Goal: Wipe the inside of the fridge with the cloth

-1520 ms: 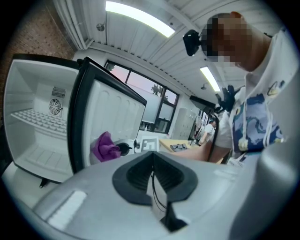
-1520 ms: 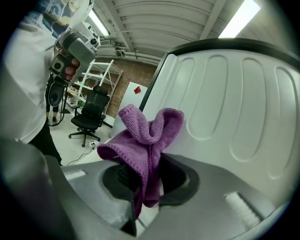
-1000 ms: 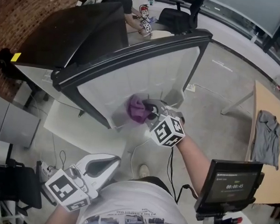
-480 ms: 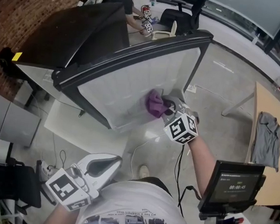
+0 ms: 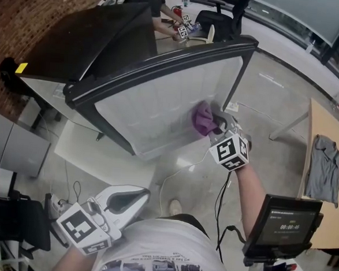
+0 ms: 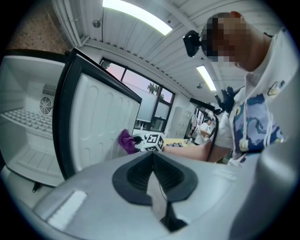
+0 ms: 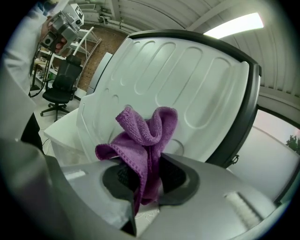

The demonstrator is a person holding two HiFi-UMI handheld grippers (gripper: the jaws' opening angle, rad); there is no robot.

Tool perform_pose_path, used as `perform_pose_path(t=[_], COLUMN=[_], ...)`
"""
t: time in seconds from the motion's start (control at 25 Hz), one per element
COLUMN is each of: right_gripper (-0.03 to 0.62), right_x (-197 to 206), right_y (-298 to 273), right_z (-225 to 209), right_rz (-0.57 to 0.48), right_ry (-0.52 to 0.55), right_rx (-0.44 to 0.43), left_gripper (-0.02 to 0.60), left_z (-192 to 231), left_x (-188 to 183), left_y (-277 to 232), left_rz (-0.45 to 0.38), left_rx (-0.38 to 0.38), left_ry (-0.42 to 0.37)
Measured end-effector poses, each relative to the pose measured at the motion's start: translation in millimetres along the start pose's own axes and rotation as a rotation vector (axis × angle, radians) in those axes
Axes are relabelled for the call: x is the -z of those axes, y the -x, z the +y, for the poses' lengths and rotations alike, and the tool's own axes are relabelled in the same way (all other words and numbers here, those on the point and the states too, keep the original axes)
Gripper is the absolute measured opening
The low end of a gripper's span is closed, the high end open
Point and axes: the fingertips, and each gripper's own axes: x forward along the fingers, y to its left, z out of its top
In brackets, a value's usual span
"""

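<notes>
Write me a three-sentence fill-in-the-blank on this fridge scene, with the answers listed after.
The right gripper is shut on a ____ cloth.
The cloth is held against the inside of the fridge's open ____.
The left gripper, jaws together, holds ____.
Missing words: purple; door; nothing.

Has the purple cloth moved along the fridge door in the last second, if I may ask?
Yes. The purple cloth, in the right gripper, slid rightward along the fridge door toward its right edge.

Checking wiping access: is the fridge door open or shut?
Open: the fridge door stands swung out, its white inner side facing the purple cloth in the right gripper.
</notes>
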Motion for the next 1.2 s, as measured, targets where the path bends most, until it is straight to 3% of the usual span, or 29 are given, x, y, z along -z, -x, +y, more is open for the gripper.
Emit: perform_pose_path(t=[0.2,0.36,0.56,0.8,1.0,1.2], right_gripper=[0.081,0.081,0.081,0.081,0.081,0.081], right_x=[3.4,-12.7,-58.4,-107.0,-131.3,-131.8], right_y=[4.1,10.0,11.2,-2.8,-17.0,-28.3], right_z=[-7.1,2.7,37.9,109.9,160.2,174.6], right_rz=[0.01,-0.017,-0.104,-0.181,-0.206,-0.191], right_ry=[-0.03,0.001,0.084,0.131,0.199,0.229], right_rx=[0.023,-0.006,-0.114,-0.261,-0.352,-0.386], left_gripper=[0.008,0.008,0.008,0.008,0.008,0.008], left_z=[-0.5,-1.4,-3.2,-1.3,1.6,4.5], left_x=[-1.3,-1.0,-1.5,-1.2,1.6,4.7], left_y=[-0.6,-1.0,-0.9,6.1,15.6,24.0], left_rz=[-0.002,-0.005,-0.008,-0.015,-0.018,-0.019], left_rx=[0.003,0.006,0.009,-0.003,-0.028,-0.055], left_ry=[-0.002,0.0,-0.001,0.002,0.013,0.027])
